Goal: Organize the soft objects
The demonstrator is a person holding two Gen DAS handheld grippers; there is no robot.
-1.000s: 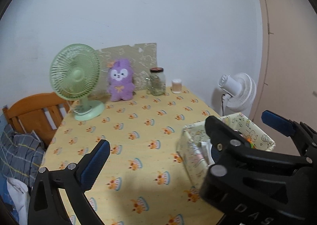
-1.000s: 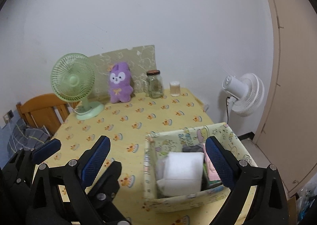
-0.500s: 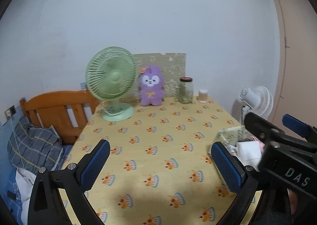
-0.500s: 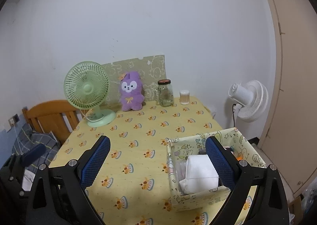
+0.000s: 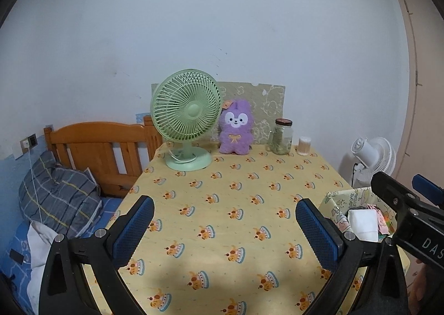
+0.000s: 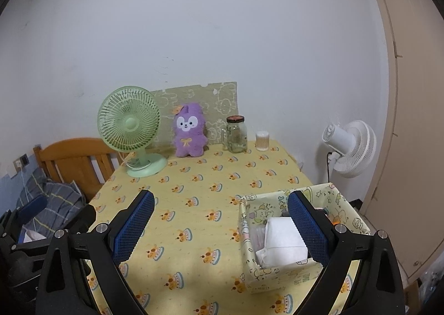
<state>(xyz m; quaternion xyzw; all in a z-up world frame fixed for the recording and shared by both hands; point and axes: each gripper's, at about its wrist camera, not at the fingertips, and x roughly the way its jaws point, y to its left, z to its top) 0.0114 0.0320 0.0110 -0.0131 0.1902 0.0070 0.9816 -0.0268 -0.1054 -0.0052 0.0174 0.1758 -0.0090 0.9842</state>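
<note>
at nine o'clock in both views, a wooden bed headboard (image 5: 100,143) stands beside the counter (image 5: 236,204), with a grey plaid pillow (image 5: 58,198) in front of it. the left hand-held gripper (image 5: 222,229) hangs over the near edge of the counter, its blue-padded jaws spread wide with nothing between them. toward eleven o'clock at the counter's far end stands a green desk fan (image 5: 186,118), and just to its right a purple plush toy (image 5: 236,127) sits upright against a patterned board (image 5: 266,101) leaning on the wall. next come a glass jar (image 5: 282,136) with a dark lid and a small tub of cotton swabs (image 5: 304,145), near each other. the right hand-held gripper (image 6: 220,226) is likewise wide open and empty; its right finger overlaps a fabric storage box (image 6: 249,267) at four o'clock, near the counter's right edge. inside the box lies a folded white cloth (image 6: 280,242), with other soft items behind it that are too hidden to name. a white floor fan (image 6: 349,145) stands past the counter at two o'clock.
</note>
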